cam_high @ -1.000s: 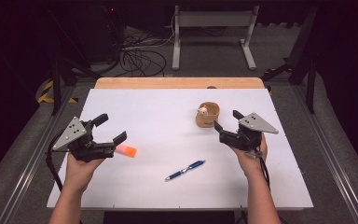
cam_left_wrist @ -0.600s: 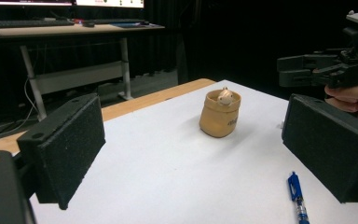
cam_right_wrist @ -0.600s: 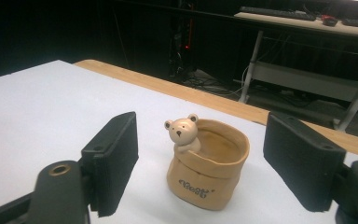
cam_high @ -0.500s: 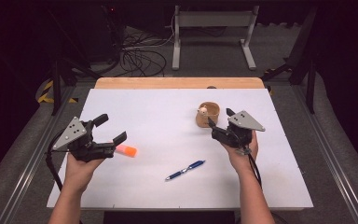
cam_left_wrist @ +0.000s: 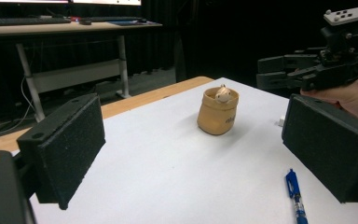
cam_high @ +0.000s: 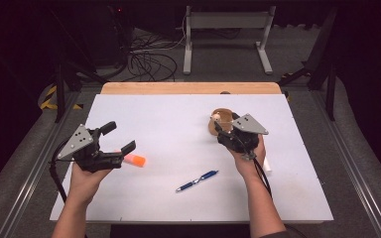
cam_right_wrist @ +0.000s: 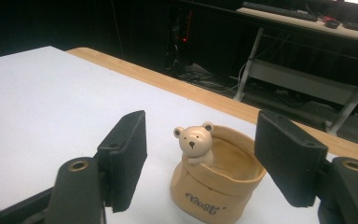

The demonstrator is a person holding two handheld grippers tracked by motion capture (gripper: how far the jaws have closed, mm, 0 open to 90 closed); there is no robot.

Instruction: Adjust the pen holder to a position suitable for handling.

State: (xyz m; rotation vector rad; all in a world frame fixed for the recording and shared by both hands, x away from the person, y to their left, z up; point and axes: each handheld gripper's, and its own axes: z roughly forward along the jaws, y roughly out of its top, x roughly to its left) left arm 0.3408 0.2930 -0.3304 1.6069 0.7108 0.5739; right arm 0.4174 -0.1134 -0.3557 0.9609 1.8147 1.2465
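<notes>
While right gripper point(cam_right_wrist: 200, 163) fingers close apart around bear cup point(cam_right_wrist: 216, 179) | grasp pending | left gripper point(cam_left_wrist: 191, 154) fingers apart, idle

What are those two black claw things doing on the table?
A person holds one tool in each hand. The right tool has been closing around a little tan bear cup, pads not yet touching it. The left tool waits open beside an orange marker. A blue pen lies between them.

Both tools point(cam_high: 113, 138) point(cam_high: 217, 125) open, apart.
</notes>
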